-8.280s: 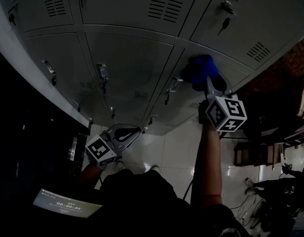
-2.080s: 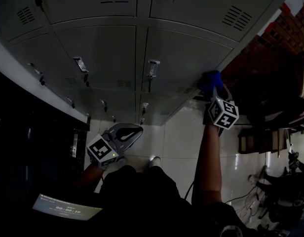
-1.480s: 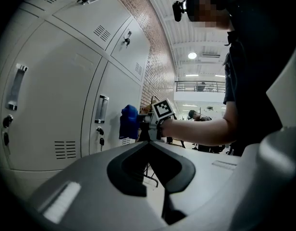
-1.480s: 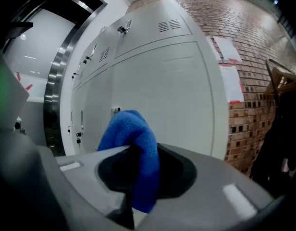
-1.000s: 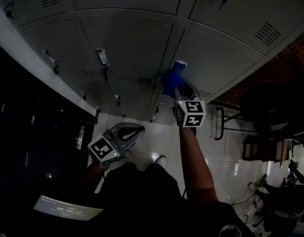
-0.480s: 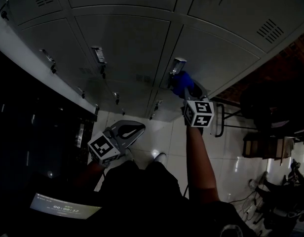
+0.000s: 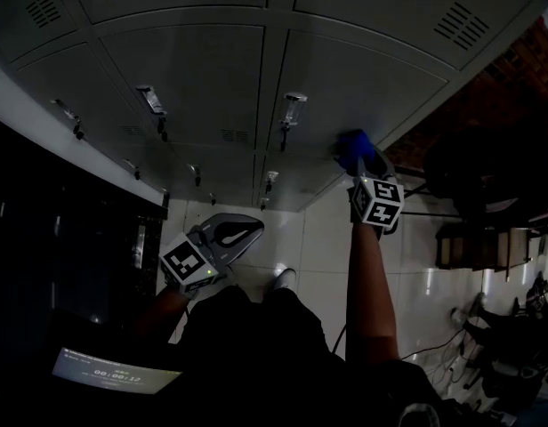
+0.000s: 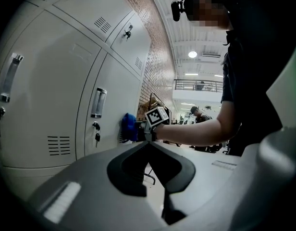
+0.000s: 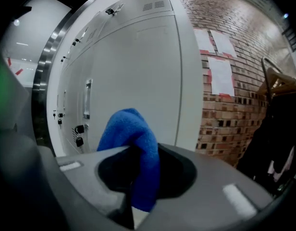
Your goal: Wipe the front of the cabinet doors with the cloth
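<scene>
A blue cloth [image 7: 352, 145] is pressed against a grey locker door [image 7: 345, 87], to the right of its handle [image 7: 293, 109] and near the door's right edge. My right gripper [image 7: 358, 160] is shut on the cloth. In the right gripper view the cloth [image 9: 131, 143] bulges up out of the right gripper [image 9: 138, 153], with the door [image 9: 138, 71] close behind. My left gripper [image 7: 234, 234] hangs low by my waist, shut and holding nothing. From the left gripper [image 8: 149, 143] I see the cloth [image 8: 128, 127] touching the door.
A brick wall [image 9: 229, 95] with taped papers begins just right of the lockers. Dark chairs and a desk [image 7: 474, 247] stand at the right on the white tiled floor [image 7: 318, 247]. A black cabinet [image 7: 60, 238] is at the left. A timer screen [image 7: 114, 376] sits low left.
Over the last second the right gripper has slid the cloth rightward across the door, from beside the handle toward the door's right edge. The left gripper has stayed put.
</scene>
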Tool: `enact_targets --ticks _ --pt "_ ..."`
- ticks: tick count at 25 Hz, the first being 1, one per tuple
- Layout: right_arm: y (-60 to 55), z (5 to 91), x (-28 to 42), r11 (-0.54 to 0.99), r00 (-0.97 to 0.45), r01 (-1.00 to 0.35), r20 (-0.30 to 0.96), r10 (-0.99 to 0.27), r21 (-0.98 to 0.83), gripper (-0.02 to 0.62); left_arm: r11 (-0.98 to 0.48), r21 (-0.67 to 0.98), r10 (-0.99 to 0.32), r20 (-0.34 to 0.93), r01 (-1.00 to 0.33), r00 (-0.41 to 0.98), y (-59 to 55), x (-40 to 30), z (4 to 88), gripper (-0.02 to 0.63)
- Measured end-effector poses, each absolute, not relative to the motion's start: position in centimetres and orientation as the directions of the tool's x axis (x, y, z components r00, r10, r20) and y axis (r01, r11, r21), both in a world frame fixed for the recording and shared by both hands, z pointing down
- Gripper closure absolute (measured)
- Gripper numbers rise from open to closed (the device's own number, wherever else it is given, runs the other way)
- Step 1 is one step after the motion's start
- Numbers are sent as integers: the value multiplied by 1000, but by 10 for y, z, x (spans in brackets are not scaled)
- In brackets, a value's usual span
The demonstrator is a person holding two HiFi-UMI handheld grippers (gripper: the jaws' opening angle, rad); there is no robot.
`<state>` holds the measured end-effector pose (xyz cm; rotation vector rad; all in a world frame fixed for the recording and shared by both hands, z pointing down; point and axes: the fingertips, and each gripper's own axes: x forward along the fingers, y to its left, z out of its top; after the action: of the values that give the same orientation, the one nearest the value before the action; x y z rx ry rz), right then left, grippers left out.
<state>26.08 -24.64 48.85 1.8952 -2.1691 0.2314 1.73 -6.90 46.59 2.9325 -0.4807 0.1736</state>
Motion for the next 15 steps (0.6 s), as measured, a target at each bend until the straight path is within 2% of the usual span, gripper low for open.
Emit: enact_targets --ticks 10,15 --pt "-230 497 335 -7 18 -999 288 -958 38 523 -940 157 -282 141 -303 949 -59 42 461 603" --pt "-217 489 299 37 -35 -999 256 -966 3 523 -935 158 -296 151 -318 943 -58 36 468 603"
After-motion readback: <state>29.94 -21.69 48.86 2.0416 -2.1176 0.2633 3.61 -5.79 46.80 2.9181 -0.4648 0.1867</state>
